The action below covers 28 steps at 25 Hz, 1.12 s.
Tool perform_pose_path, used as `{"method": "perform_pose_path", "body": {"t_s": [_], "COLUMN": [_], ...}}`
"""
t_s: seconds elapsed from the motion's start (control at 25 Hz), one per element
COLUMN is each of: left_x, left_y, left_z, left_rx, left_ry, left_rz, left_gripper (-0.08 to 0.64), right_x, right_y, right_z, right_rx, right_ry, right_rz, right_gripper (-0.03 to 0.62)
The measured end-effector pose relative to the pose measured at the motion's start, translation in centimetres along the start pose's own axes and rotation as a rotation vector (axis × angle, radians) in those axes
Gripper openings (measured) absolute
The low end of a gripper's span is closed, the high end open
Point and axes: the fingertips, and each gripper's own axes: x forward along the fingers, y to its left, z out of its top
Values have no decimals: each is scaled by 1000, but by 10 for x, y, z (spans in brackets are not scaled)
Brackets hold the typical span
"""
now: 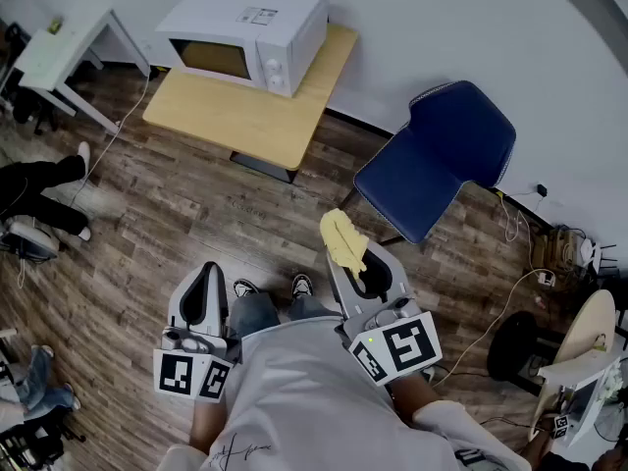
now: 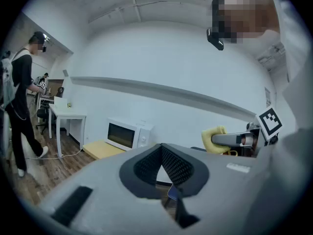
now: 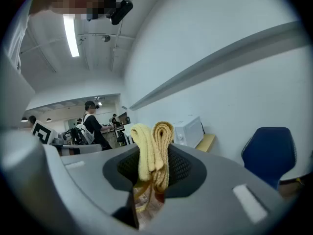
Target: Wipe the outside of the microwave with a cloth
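Microwave (image 1: 245, 32) sits upper left of head view: white, door shut, on a low wood table (image 1: 245, 116) against the wall. Cloth (image 1: 343, 240) is yellow, folded, near frame centre, well apart from the microwave. It sticks up out of the R gripper (image 1: 355, 263) tips.

R gripper view: jaws clamped on cloth (image 3: 154, 151). 2 folds are bunched side by side above the pads, loose ends hang below btwn them. R gripper (image 3: 154, 173) points toward the wall. Microwave (image 3: 188, 130) is small in the bkgd just right of centre, blue chair (image 3: 269, 153) lower right.

L gripper (image 1: 206, 275) is lower left of head view, beside the person's leg. L gripper view: L gripper (image 2: 166, 168) jaws closed together, pads meeting, empty. Same view has microwave (image 2: 128, 134) left of centre on the table, and cloth (image 2: 215, 138) in the R gripper right of centre.

Rest of head view:
- Blue chair (image 1: 442, 160) right of centre, near the wall, right of the table.
- White desk (image 1: 59, 52) top left corner.
- Wood floor (image 1: 147, 253) under everything.
- Person's 2 shoes (image 1: 302, 285) btwn the grippers.
- 2nd person's legs (image 1: 39, 194) at left edge.
- Cables (image 1: 491, 327) on floor lower right.

Standing person (image 2: 19, 111) at left edge of L gripper view.
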Motion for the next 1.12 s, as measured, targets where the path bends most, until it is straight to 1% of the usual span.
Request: {"method": "perform_pose_path", "body": {"t_s": [0.24, 0.32, 0.44, 0.52, 0.64, 0.72, 0.8, 0.88, 1.0, 1.12], "left_x": [17, 19, 22, 27, 40, 49, 60, 72, 82, 92], "left_y": [8, 15, 30, 42, 55, 67, 83, 102, 128, 145], "left_z": [-5, -4, -3, -4, 0, 9, 18, 25, 43, 62], "left_rx": [-6, -11, -27, -39, -41, -49, -66, -66, -39, 0], "left_ry": [5, 2, -1, 3, 5, -15, -28, -24, -39, -48], "left_rz": [-2, 5, 18, 17, -10, -30, -45, -53, -74, -143], "left_gripper": [6, 6, 6, 6, 6, 6, 6, 6, 6, 6], "right_x": [13, 19, 31, 43, 65, 83, 102, 120, 151, 184], "right_y": [-6, -2, 12, 16, 21, 26, 33, 40, 54, 71], "right_z": [-7, -8, -5, -2, 3, 8, 15, 21, 25, 30], "right_rx": [-18, -25, -42, -29, -33, -52, -66, -84, -124, -146], "right_ry": [20, 26, 19, 10, 11, 15, 16, 17, 38, 62], "right_rz": [2, 28, 93, 103, 95, 98, 103, 91, 59, 44], "right_gripper": [114, 114, 114, 112, 115, 117, 118, 117, 107, 106]}}
